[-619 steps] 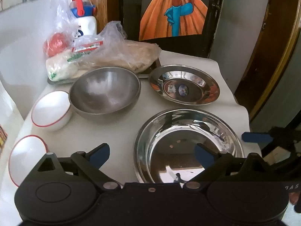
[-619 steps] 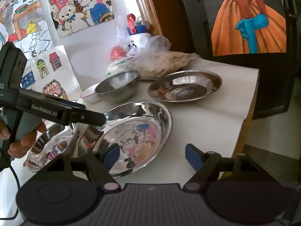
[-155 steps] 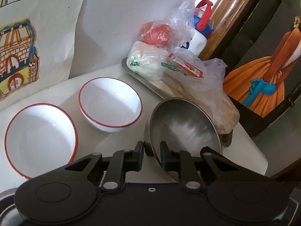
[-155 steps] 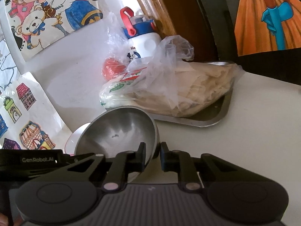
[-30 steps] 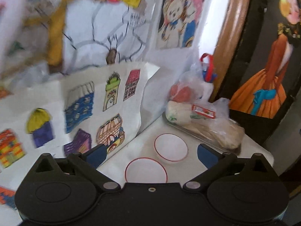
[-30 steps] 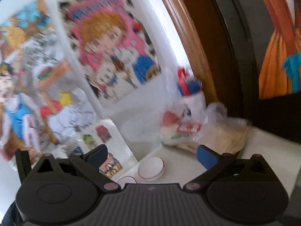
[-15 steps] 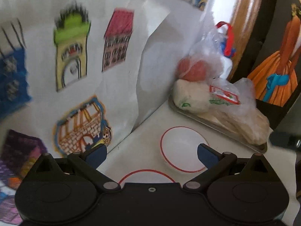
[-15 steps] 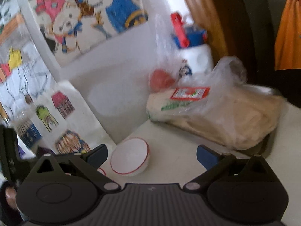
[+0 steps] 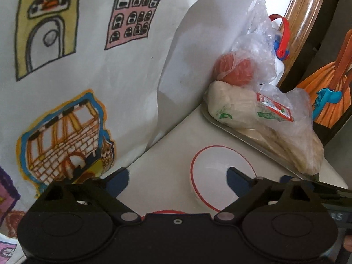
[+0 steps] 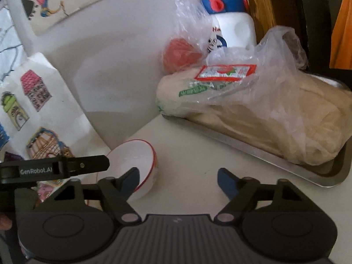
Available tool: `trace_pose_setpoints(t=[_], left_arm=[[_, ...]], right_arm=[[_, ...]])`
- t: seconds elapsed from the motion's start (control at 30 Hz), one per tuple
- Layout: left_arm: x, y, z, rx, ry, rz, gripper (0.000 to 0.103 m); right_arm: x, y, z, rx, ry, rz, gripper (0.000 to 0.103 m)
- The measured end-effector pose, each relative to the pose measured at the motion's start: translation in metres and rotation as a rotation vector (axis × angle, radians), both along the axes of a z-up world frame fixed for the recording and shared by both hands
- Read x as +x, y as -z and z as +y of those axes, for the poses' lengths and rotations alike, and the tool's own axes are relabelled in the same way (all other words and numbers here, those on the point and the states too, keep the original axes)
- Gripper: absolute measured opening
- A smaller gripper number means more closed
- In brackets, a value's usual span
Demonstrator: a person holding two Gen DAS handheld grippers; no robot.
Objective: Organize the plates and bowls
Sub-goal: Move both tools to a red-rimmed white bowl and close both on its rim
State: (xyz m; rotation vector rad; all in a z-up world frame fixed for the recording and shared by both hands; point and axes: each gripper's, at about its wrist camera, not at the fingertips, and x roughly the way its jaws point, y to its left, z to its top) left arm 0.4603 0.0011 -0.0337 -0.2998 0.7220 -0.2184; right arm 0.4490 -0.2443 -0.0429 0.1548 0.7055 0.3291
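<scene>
Bowls by the wall, both tongs spread and empty

White tabletop (image 10: pixel 189 160) runs up against a wall papered with children's drawings (image 9: pixel 66 132) of coloured houses. A white bowl with a red rim (image 9: pixel 220 173) stands on that surface near the wall; in the left wrist view it sits just ahead of the left tongs (image 9: pixel 178 179), with its rim passing behind the right blue fingertip. A sliver of a second red rim (image 9: pixel 167 211) peeks out at the tongs' body below it. The left tongs are spread wide and grip nothing.

In the right wrist view the right tongs (image 10: pixel 178 180) are likewise wide apart and hold nothing; the bowl (image 10: pixel 134 165) lies at their left fingertip, and the other tool's black finger crosses in front of it. Beyond the bowl a metal tray (image 10: pixel 325 171) carries plastic-bagged bread (image 10: pixel 264 112) and a bagged red item (image 10: pixel 180 52). Behind these stands a white bottle with a blue and red cap (image 10: pixel 233 19), beside a brown wooden frame (image 9: pixel 308 19) and a picture of an orange dress (image 9: pixel 330 92).
</scene>
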Motion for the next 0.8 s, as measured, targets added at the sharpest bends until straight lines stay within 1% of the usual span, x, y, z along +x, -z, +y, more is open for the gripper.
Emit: trace_pose_setpoints(t=[0.07,0.1,0.13,0.17,0.23,0.27,0.3,0.33,0.37,0.43,0.47,0.53,0.57,0.63,0.7,0.8], left_arm=[[0.002,0.001,-0.001,0.001,0.0,0.005,0.084],[0.003,0.002,-0.001,-0.003,-0.005,0.01,0.081],[0.003,0.003,0.0,-0.01,-0.009,0.014,0.079],[0.004,0.004,0.001,-0.021,-0.012,0.018,0.077],[0.006,0.006,0.001,-0.031,-0.01,0.026,0.07],[0.007,0.006,0.001,-0.03,-0.004,0.031,0.067],[0.008,0.007,-0.001,-0.028,0.003,0.035,0.061],[0.01,0.008,-0.002,-0.026,0.01,0.038,0.057],[0.011,0.009,-0.004,-0.022,0.014,0.04,0.055],[0.013,0.011,-0.006,-0.016,0.016,0.045,0.047],[0.014,0.012,-0.007,-0.021,0.019,0.05,0.044],[0.015,0.013,-0.006,-0.034,0.022,0.058,0.036],[0.015,0.013,-0.007,-0.044,0.026,0.063,0.033],[0.016,0.012,-0.008,-0.066,0.039,0.071,0.019],[0.017,0.01,-0.01,-0.091,0.047,0.081,0.01],[0.016,0.008,-0.015,-0.076,0.028,0.081,0.009]], right_arm=[[0.003,0.002,0.002,0.017,-0.005,0.008,0.073],[0.005,0.003,0.002,0.026,-0.006,0.013,0.067],[0.006,0.004,0.003,0.036,-0.007,0.018,0.063],[0.008,0.004,0.005,0.036,-0.007,0.021,0.062],[0.01,0.004,0.008,0.027,0.0,0.016,0.058],[0.012,0.005,0.011,0.025,0.002,0.018,0.057],[0.014,0.005,0.012,0.027,-0.001,0.022,0.055],[0.015,0.006,0.014,0.03,-0.002,0.027,0.054],[0.016,0.006,0.015,0.029,0.002,0.031,0.054],[0.017,0.007,0.018,0.036,-0.001,0.035,0.044],[0.017,0.008,0.018,0.047,-0.007,0.043,0.041],[0.018,0.008,0.019,0.078,-0.013,0.056,0.028],[0.018,0.008,0.019,0.089,-0.015,0.063,0.025],[0.018,0.006,0.021,0.099,-0.013,0.077,0.017],[0.018,0.005,0.023,0.097,0.005,0.088,0.016],[0.015,0.003,0.024,0.092,0.028,0.1,0.015]])
